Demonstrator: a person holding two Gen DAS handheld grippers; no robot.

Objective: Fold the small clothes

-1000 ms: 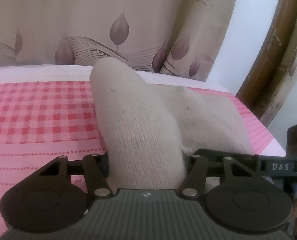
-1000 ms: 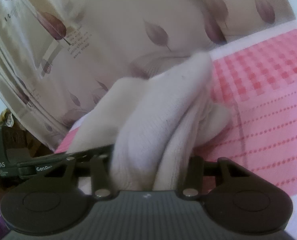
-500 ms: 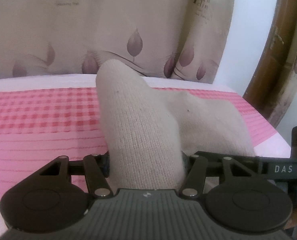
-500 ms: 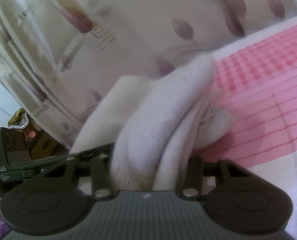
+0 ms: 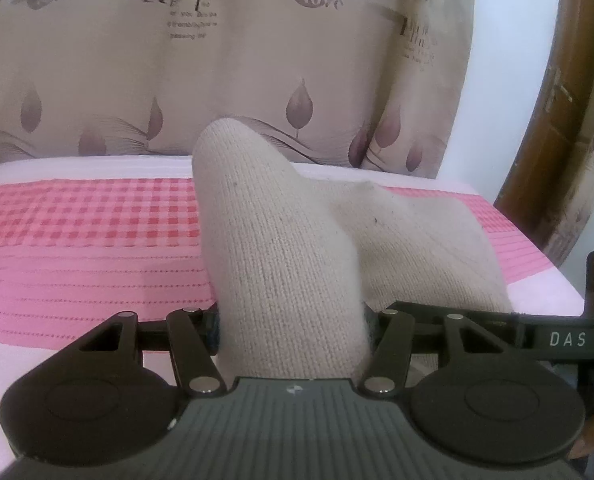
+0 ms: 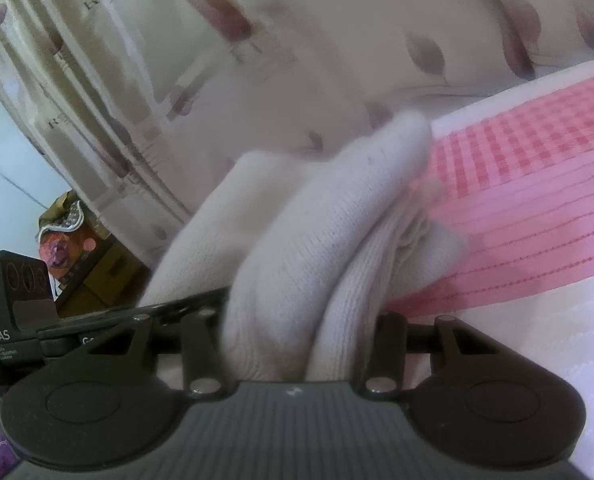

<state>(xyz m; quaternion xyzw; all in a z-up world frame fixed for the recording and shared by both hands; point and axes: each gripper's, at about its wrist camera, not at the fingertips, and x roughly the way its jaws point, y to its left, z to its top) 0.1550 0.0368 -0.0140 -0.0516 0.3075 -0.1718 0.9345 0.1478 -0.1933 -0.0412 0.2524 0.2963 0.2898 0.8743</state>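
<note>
A small cream knitted garment (image 5: pixel 281 248) is held by both grippers above a pink checked bedspread (image 5: pixel 89 232). My left gripper (image 5: pixel 293 320) is shut on one bunched edge of it; the fabric hides the fingertips and stretches right toward the other gripper's body (image 5: pixel 569 336). In the right wrist view my right gripper (image 6: pixel 301 328) is shut on another bunched edge of the garment (image 6: pixel 317 240), with a ribbed hem folded beside it. The left gripper's body (image 6: pixel 17 312) shows at the left there.
A beige curtain with leaf prints (image 5: pixel 257 60) hangs right behind the bed. A wooden door frame (image 5: pixel 549 92) stands at the right. Boxes and clutter (image 6: pixel 81 256) sit beyond the bed's end. The bed's white-pink front border (image 6: pixel 537 340) lies under the right gripper.
Both grippers have lifted and tilted up with the garment still gripped. More curtain and less bedspread fills each view. The right wrist view is blurred by motion.
</note>
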